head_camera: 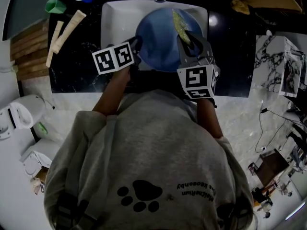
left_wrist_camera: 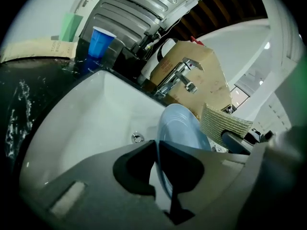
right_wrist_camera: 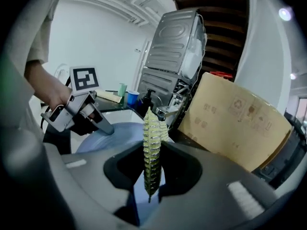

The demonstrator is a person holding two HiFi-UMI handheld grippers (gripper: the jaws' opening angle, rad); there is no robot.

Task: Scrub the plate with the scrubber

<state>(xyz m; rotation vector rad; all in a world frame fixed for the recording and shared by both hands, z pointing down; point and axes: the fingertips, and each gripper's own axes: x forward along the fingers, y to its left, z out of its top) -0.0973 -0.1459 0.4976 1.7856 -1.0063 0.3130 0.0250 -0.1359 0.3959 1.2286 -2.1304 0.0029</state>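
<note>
1. The left claw (left_wrist_camera: 157, 150) is pinching the blue plate (left_wrist_camera: 180, 128) by its rim, holding it tilted over the white sink (left_wrist_camera: 86, 123).
2. The right claw (right_wrist_camera: 152, 159) is pinching the yellow-green scrubber (right_wrist_camera: 152, 138) at the plate's upper right; whether they are touching is unclear.
3. Scrubbing seems to be under way; next, the scrubber is likely needing firm strokes across the plate's face.

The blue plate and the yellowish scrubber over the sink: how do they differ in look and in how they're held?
The plate is blue, smooth and round; the scrubber is yellowish, ribbed and a far smaller flat pad. The left gripper clamps the plate by its rim; the right gripper pinches the scrubber. Shared: both are thin, gripped edge-on, and held above the white sink.
</note>
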